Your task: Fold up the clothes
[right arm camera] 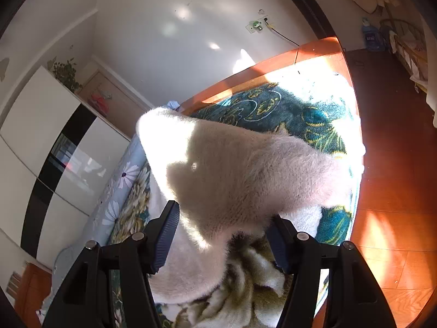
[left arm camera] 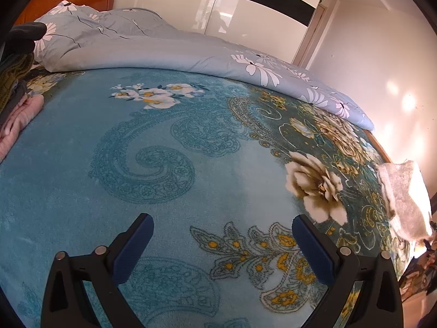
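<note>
A: The fuzzy white garment [right arm camera: 240, 169] fills the middle of the right wrist view, draped in a rounded hump on the teal floral blanket [right arm camera: 295, 112] near the sunlit foot corner of the bed. In the left wrist view it shows only as a pale heap [left arm camera: 404, 191] at the right edge of the frame.

B: Which way does it run?

A: In the right wrist view its long axis goes from a rounded end at upper left, by the wooden bed rail [right arm camera: 245, 79], down to the lower middle, where the cloth narrows between the fingers. Collar, hem or sleeve cannot be told; glare washes out the upper part.

B: And the grippers?

A: The right gripper [right arm camera: 224, 235] has its fingers partly spread with the cloth bunched between them; whether the pads actually pinch it, the view does not settle. The left gripper [left arm camera: 222, 240] stands wide apart, holding nothing, over bare blanket.

B: Other clothes?

A: A pink piece [left arm camera: 19, 120] lies at the left edge of the left wrist view, with darker items above it and a grey-blue flowered duvet [left arm camera: 164, 52] behind.

B: Good handling here?

A: Probably take a single edge rather than a bunch, and spread the garment flat on the open blanket so both grippers can reach it.
</note>
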`<state>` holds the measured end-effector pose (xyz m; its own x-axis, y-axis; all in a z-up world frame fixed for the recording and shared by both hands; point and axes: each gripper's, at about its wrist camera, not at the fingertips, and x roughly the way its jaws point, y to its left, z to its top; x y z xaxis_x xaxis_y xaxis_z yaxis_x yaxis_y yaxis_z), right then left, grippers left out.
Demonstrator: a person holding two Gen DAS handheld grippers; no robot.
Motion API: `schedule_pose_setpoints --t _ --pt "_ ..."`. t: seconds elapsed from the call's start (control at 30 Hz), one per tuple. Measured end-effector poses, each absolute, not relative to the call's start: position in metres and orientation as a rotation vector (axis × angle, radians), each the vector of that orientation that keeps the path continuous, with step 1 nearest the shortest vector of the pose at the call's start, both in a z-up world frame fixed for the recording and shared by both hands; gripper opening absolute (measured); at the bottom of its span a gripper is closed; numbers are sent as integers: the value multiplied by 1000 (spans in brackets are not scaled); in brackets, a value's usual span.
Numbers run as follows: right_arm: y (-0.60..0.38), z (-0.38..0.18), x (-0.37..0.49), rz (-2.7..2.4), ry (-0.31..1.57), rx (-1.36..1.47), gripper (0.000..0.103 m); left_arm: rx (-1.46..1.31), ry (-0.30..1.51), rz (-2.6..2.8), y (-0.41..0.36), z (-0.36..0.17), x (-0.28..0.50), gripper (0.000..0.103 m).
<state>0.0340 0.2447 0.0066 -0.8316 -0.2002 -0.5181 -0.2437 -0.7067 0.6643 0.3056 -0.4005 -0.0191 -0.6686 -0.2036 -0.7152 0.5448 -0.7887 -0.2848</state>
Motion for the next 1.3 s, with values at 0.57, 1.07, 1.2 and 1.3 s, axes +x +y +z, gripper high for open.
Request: schedule_pose_setpoints --t 0.57,1.07,1.2,1.3 --pt "145 111 29 3028 1032 -882 22 852 830 -2432 -437 -13 353 103" --pt "-95 116 63 3437 232 -1231 0 757 958 -2387 -479 -14 402 103" --pt "-52 106 57 3283 333 -1273 0 776 959 -2419 -471 -12 393 103" --pt "-4 89 50 3171 510 -1305 6 808 945 -2477 -455 -5 372 103"
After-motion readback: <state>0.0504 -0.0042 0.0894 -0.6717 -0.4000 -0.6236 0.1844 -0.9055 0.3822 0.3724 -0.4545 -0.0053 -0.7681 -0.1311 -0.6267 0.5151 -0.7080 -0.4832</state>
